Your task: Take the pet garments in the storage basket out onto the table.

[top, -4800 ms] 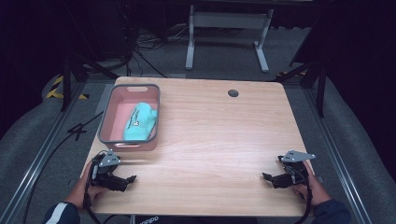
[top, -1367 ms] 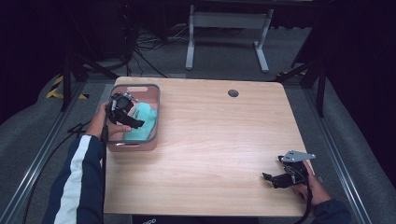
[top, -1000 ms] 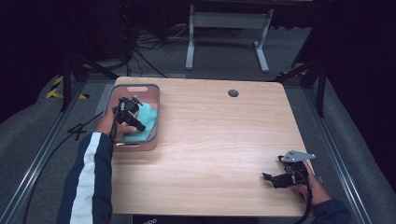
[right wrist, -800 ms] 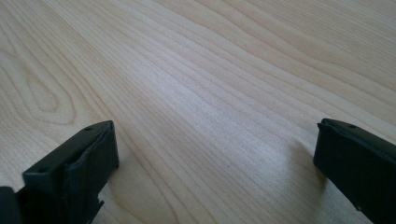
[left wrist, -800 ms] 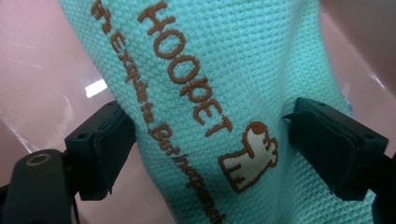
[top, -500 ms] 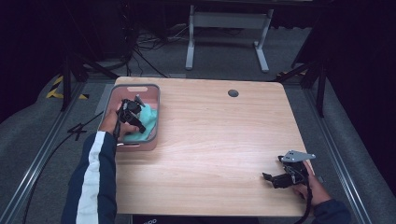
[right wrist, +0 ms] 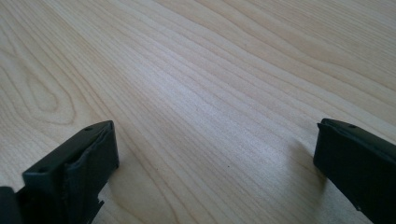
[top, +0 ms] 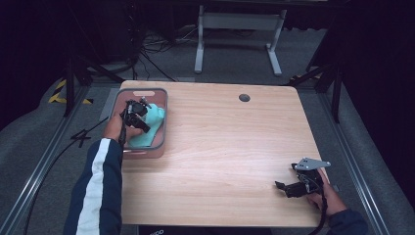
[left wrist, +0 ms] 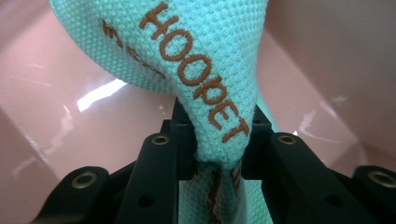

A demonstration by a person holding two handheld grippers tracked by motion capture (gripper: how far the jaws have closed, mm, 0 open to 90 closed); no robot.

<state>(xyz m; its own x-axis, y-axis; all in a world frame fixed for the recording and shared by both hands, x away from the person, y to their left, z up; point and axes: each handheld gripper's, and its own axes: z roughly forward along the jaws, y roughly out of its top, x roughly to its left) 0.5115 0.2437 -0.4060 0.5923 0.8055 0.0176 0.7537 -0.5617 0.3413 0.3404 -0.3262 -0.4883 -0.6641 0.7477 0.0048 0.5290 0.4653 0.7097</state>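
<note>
Teal cloth (left wrist: 205, 74) lettered "HOOPET", close up

Left tongs (top: 138, 113) in pink bin (top: 160, 128) on teal cloth (top: 151, 122); right tongs (top: 289, 187) rest on table (top: 230, 147)

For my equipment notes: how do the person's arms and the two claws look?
Both claws are black with two blocky jaws: the left claw and the right claw, which carries a grey three-cornered plate and a black cable. The left sleeve is dark navy with a white stripe.

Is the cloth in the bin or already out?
In. The teal cloth lies inside the pink bin; the left gripper has just closed and pinches a fold, bin walls behind it.
</note>
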